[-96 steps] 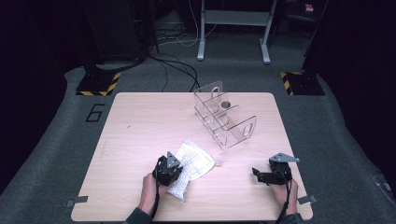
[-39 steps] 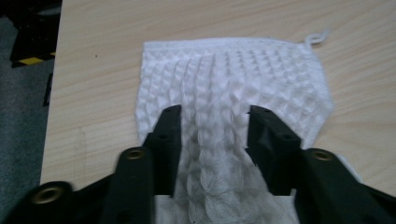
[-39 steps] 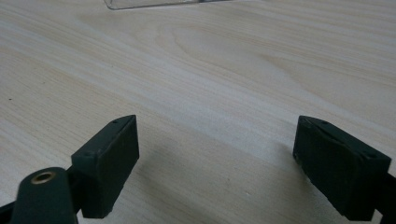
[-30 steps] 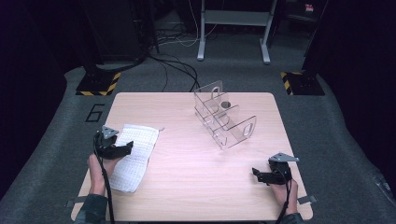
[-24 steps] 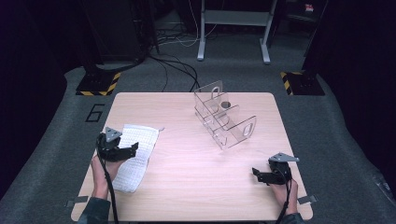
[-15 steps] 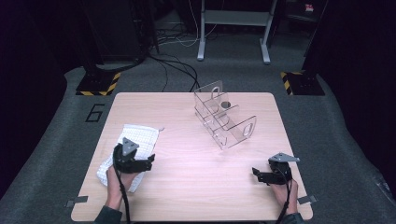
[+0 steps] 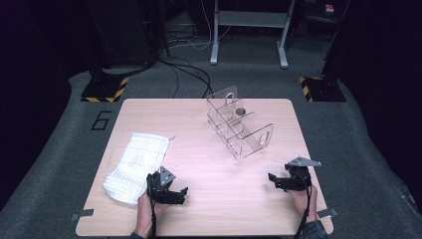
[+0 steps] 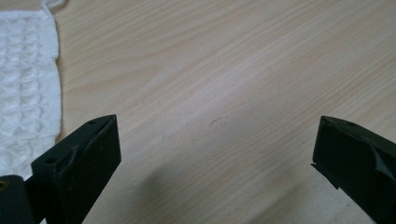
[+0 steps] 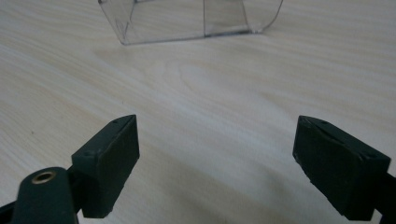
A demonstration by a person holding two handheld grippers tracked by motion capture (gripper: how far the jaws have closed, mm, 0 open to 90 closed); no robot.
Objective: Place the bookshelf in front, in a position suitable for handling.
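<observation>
A white waffle-weave towel (image 7: 134,167) lies spread flat on the left part of the wooden table (image 7: 199,149). Its edge runs down the left side of the left gripper view (image 8: 25,93). My left gripper (image 7: 182,195) sits low over the table just right of the towel's near corner. Its jaws have just been opening and stand wide (image 8: 215,140) over bare wood, with nothing between them. My right gripper (image 7: 273,181) rests near the front right, open (image 9: 217,149) and holding nothing, facing the clear acrylic rack (image 9: 187,18).
The clear acrylic rack (image 7: 239,127) with handle cut-outs stands right of the table's middle, toward the back. A person's hands come in from the near edge. Cables (image 7: 184,69) and black-and-yellow floor blocks (image 7: 104,89) lie on the grey floor beyond the table.
My left gripper has let go of the towel and moved right and toward the near edge, its jaws spreading. The towel stays flat at the left. The right gripper has kept still.
</observation>
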